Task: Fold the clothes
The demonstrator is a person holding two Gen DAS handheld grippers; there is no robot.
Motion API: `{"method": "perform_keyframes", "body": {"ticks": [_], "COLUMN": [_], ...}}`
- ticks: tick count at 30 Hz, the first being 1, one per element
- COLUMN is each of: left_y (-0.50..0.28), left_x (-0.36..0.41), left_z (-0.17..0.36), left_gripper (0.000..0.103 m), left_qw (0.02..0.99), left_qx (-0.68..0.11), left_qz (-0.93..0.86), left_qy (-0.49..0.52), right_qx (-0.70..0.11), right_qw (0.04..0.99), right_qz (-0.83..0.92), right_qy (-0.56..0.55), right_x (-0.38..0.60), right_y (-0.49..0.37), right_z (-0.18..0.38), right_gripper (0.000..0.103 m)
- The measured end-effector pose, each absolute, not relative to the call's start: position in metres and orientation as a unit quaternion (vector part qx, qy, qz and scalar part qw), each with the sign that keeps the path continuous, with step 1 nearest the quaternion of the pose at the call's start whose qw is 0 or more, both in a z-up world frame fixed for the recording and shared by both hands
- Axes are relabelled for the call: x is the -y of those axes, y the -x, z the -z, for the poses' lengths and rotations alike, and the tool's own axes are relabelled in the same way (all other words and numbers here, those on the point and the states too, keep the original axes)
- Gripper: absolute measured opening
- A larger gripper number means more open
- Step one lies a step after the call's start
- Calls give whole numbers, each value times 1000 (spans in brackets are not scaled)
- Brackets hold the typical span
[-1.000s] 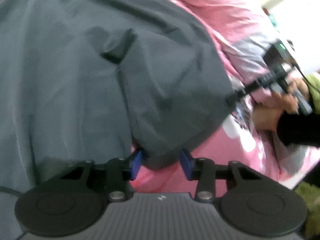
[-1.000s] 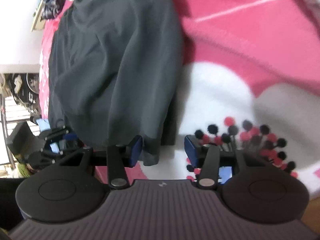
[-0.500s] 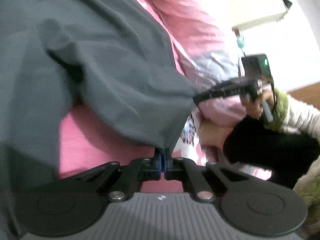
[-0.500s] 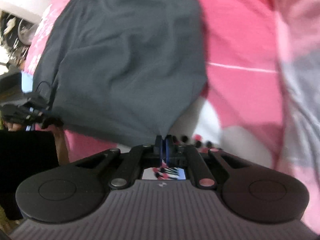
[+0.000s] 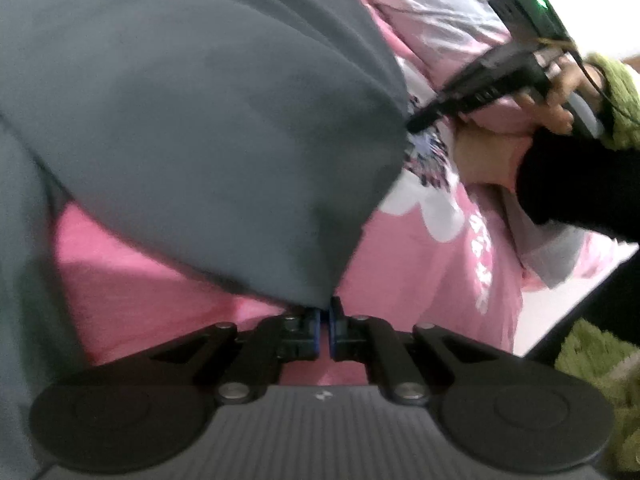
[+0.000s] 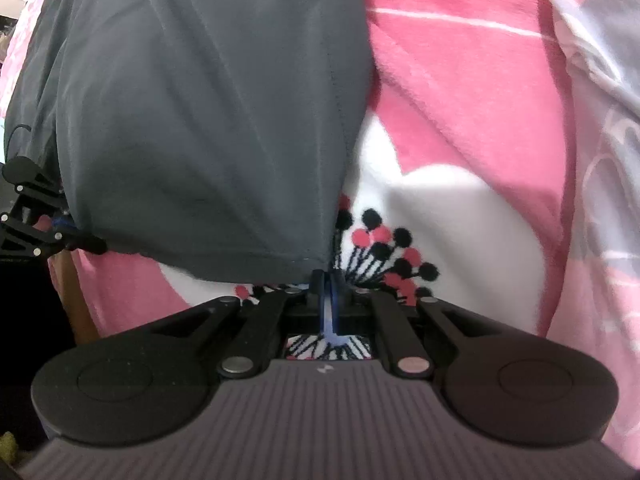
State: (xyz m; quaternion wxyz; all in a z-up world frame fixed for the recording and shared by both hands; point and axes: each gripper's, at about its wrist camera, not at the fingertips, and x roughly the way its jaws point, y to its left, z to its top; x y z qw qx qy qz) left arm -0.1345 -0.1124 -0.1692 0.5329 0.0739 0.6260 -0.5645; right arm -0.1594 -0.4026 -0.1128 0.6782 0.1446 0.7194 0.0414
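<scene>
Both grippers are pinching the grey garment (image 5: 208,120) now. The left gripper (image 5: 325,320) is clamping its blue pads tight on one lower corner, and the cloth is fanning up and away from it, lifted clear of the pink blanket (image 5: 420,288) beneath. The right gripper (image 6: 329,280) is squeezing the other corner, right at the stitched hem, jaws pressed together with fabric between them. The hem is stretching from it across to the left gripper, at the left edge of the right view. The garment is hanging over the blanket's white patch with its red and black dots (image 6: 384,248). A hand (image 5: 560,92) in a green cuff is gripping the right tool.
</scene>
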Motion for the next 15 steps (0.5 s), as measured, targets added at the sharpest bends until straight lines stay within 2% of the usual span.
{"method": "perform_keyframes", "body": {"ticks": [10,12,14,15], "left_y": [158,156,148,143], "left_x": [105,99,90,85], "left_z": [173,168,163,160], "left_gripper": [4,12,28,31], "left_qw": [492,493,510,523], "left_qx": [-636,-636,-634,-632], "left_qz": [585,584,574,567], "left_qy": [-103,-102,-86,-74], "right_qx": [-716,-710,-695,-684], "right_qw": [686,691,701,707], "right_qz": [-39,-41,-48,-51], "right_qy": [-119,-128,-151,-169], "right_x": [395,394,398,401], "right_y": [172,173,175,176], "right_z": [109,105,99,96], "right_gripper": [1,4,5,5]}}
